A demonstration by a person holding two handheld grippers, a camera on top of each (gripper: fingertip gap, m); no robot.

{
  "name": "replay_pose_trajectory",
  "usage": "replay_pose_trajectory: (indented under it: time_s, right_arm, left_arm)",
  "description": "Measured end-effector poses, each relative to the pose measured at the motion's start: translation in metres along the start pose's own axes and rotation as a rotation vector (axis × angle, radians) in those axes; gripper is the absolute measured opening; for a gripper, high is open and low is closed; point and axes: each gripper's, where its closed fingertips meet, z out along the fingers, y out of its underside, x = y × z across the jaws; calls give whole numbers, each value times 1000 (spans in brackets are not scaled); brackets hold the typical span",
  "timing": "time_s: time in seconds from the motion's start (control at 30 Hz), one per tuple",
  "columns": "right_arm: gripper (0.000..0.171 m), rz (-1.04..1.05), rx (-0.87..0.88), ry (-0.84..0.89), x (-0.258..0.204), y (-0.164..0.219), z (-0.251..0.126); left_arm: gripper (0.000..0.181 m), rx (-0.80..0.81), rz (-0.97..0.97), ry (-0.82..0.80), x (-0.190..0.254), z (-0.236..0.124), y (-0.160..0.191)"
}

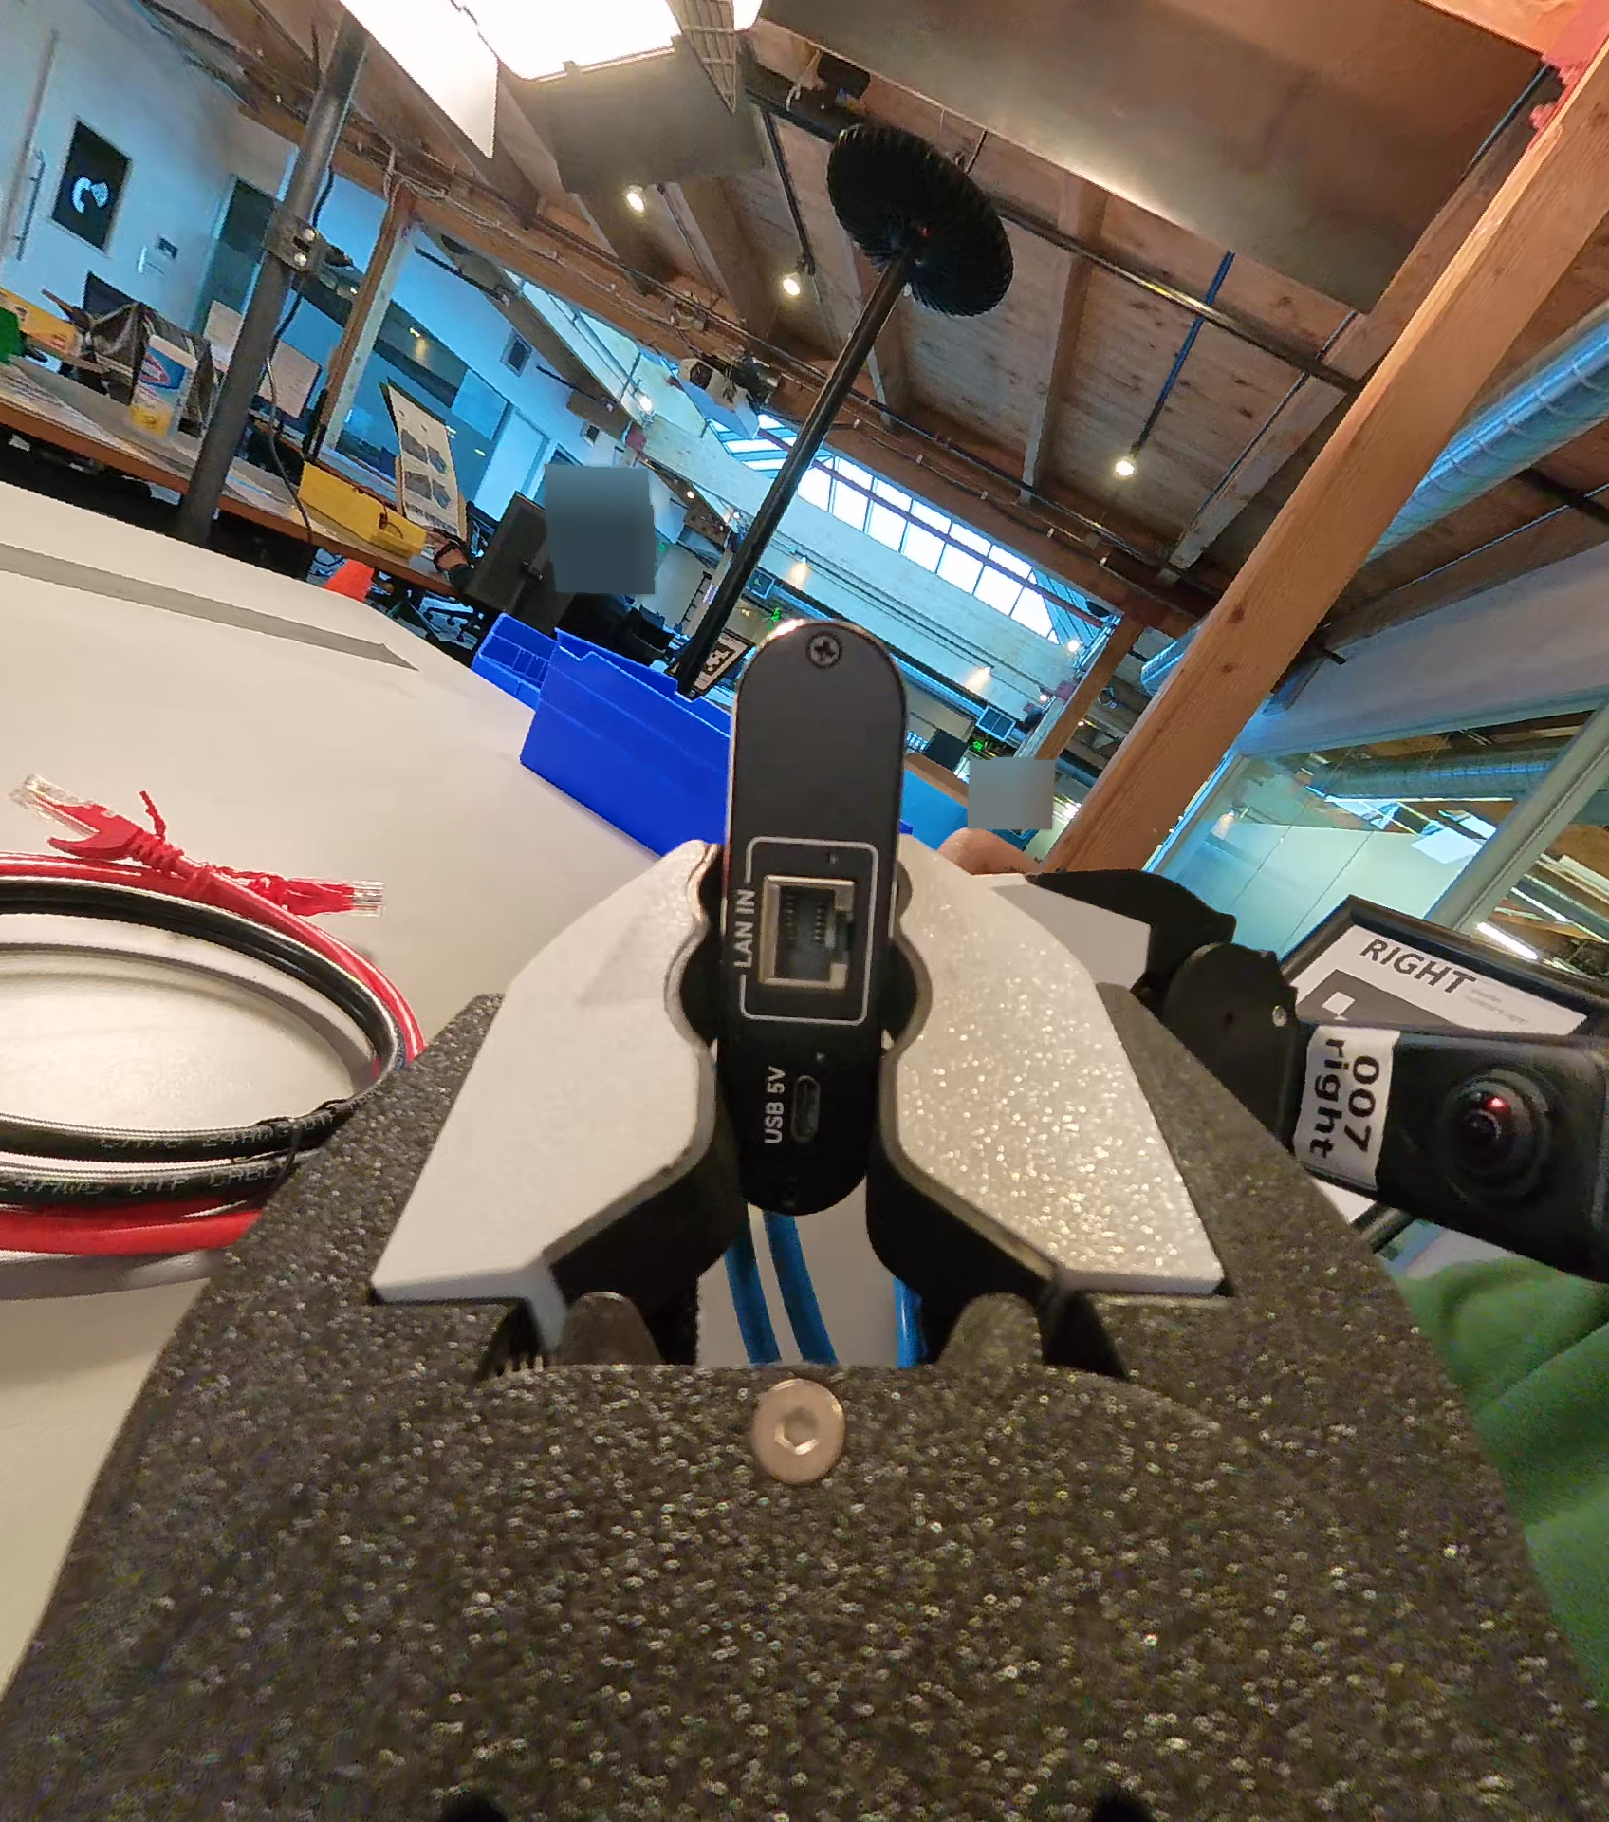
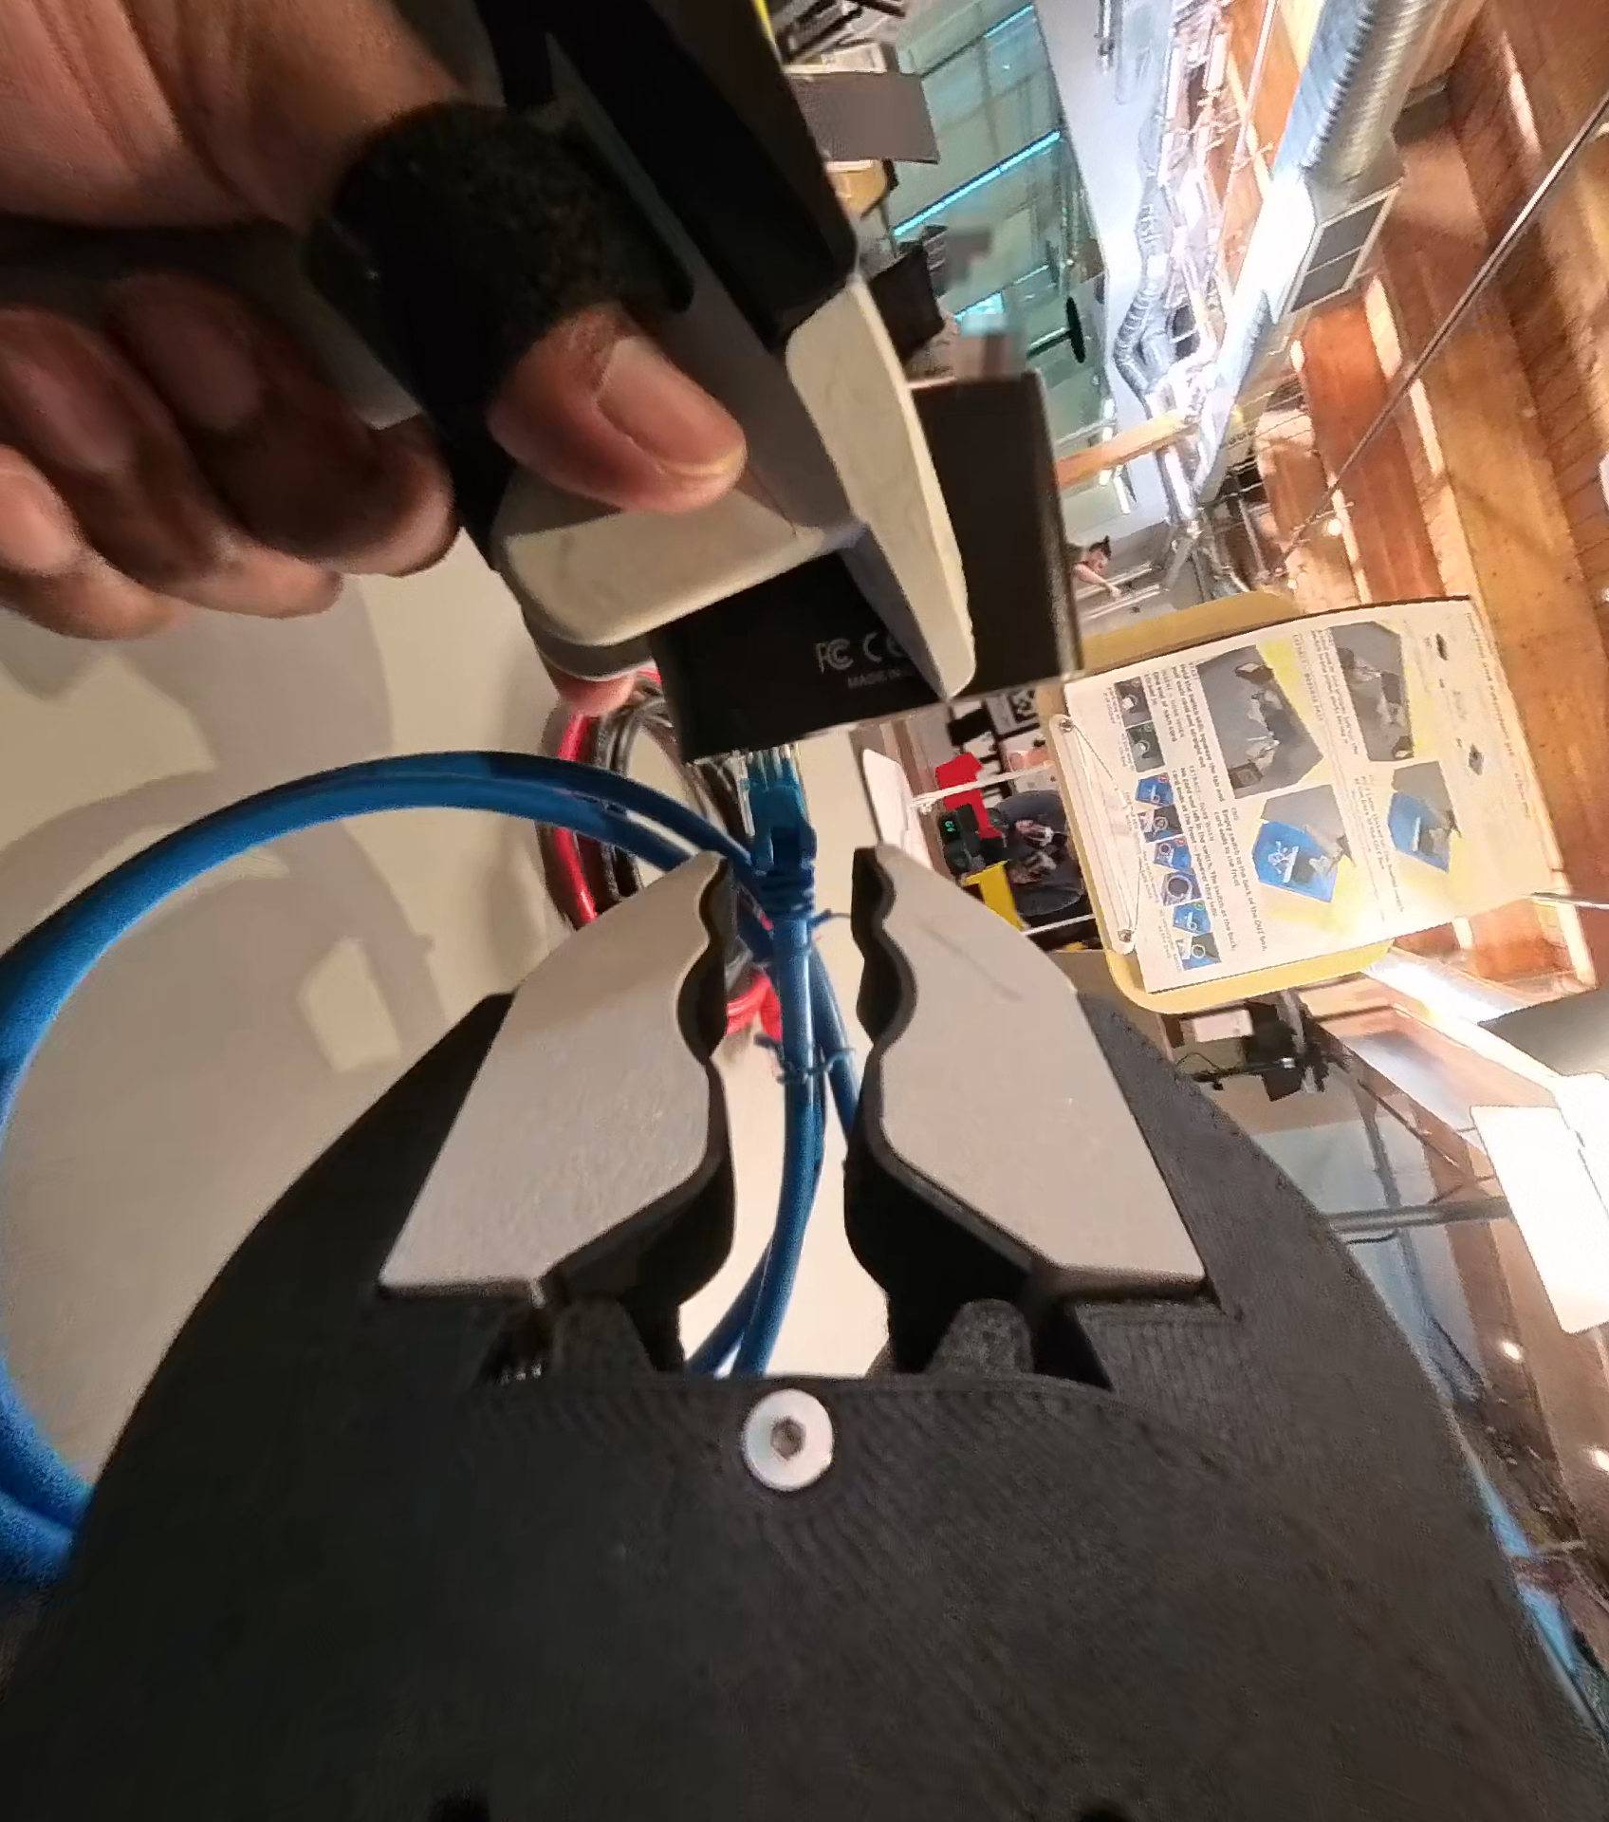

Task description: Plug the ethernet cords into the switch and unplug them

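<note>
left gripper (image 1: pixel 805 971) clamped on the switch (image 1: pixel 818 887), a small black box held end-on to its camera; one ethernet socket and a small usb socket face the lens. the side with the other ports is hidden in this view.

right wrist view, camera rolled sideways: same switch (image 2: pixel 781 661) seen from below, pinched between the left gripper's pale fingers (image 2: pixel 889 473); most of its body is covered by them and by a hand (image 2: pixel 219 394) wearing a black strap. blue plugs (image 2: pixel 771 779) sit at the switch's lower edge; whether fully seated, cannot tell, the joint is small and blurred.

right gripper (image 2: pixel 786 946) jaws apart, straddling the blue cord (image 2: pixel 796 976) just below its plug boot, not clearly touching it. the cord's big loop (image 2: pixel 42 986) runs off left and is cut by the gripper body. in the left wrist view only short blue strands (image 1: pixel 766 1301) show behind the left fingers.

red cord (image 1: pixel 219 887) and black cord (image 1: pixel 140 917) lie coiled on the white table (image 1: pixel 239 710), unplugged, clear plug ends free; coils cut off at the left edge. in the right view they are just a sliver behind the switch.

blue bins (image 1: pixel 613 730) near the table's far side. green sleeve (image 1: pixel 1569 1400) at lower right. the right gripper's camera (image 1: pixel 1510 1134) pokes in from the right. an instruction sheet (image 2: pixel 1293 789) stands beyond.
</note>
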Motion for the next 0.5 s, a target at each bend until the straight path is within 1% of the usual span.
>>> replay_pose_trajectory:
  time_s: [0.13, 0.2, 0.3, 0.37, 0.43, 0.5]
  right_arm:
    - [30, 39, 10, -79, -3, 5, -5]
    - [32, 125, 54, -155, -3, 6, -11]
    - [32, 296, 124, -246, 8, 10, -24]
    - [31, 372, 151, -287, 17, 14, -34]
    - [28, 411, 188, -356, 17, 11, -46]
    - [28, 416, 202, -413, 10, 5, -52]
  left_arm:
    - [29, 5, -3, 5, 0, 0, -1]
    - [28, 5, -7, 20, 2, -1, -1]
    - [28, -12, -15, 86, 10, 0, 1]
    - [28, -27, -18, 144, 17, 1, 4]
    - [28, -47, -15, 184, 24, 2, 7]
    - [28, -69, -8, 218, 30, 4, 11]
